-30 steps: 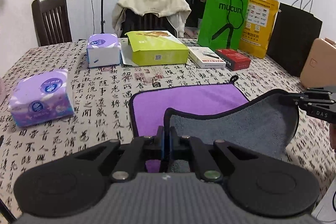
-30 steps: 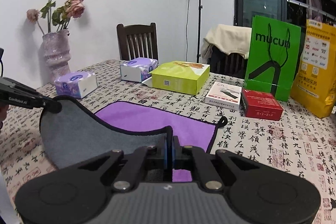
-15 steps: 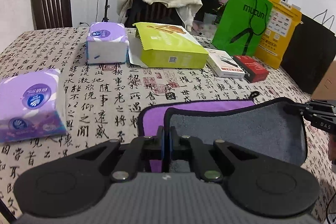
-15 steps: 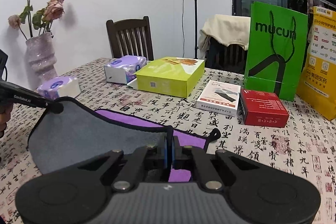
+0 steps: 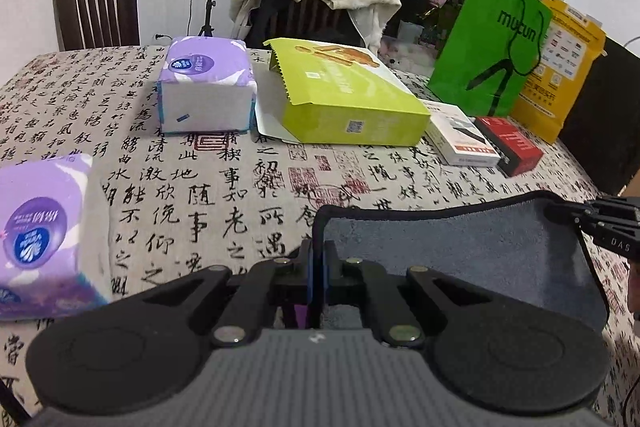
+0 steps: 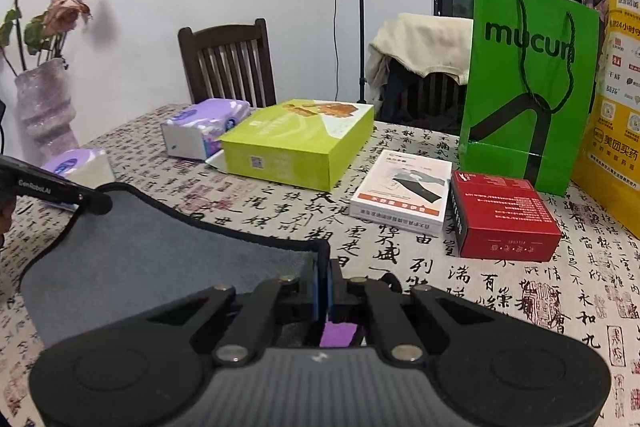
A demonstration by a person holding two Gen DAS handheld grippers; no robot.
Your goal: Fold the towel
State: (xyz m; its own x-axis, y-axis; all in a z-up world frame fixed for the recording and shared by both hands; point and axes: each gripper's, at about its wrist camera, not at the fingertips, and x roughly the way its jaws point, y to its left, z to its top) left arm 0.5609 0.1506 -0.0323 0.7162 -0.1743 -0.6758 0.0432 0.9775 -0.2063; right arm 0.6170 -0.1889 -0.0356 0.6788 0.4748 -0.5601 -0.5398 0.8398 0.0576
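Observation:
The towel (image 5: 460, 259) is grey on the side facing me and purple on the other, with a black hem. It hangs as a sheet stretched between my two grippers above the table. My left gripper (image 5: 318, 259) is shut on its left top corner. My right gripper (image 6: 323, 267) is shut on its right top corner; the towel (image 6: 160, 259) spreads to the left in that view. Each gripper shows in the other's view: the right gripper (image 5: 576, 215) at the far right, the left gripper (image 6: 96, 203) at the far left. A sliver of purple shows below each jaw pair.
On the calligraphy tablecloth (image 5: 200, 195) lie two purple tissue packs (image 5: 208, 91) (image 5: 40, 231), a lime-green box (image 5: 344, 99), a white box (image 6: 404, 191) and a red box (image 6: 504, 215). A green bag (image 6: 528, 83) and yellow bag (image 5: 560, 59) stand behind. Chairs and a vase (image 6: 44, 107) ring the table.
Both grippers have carried the towel's held edge forward over the table. The purple part lying flat on the table, visible before, is now hidden behind the grey side.

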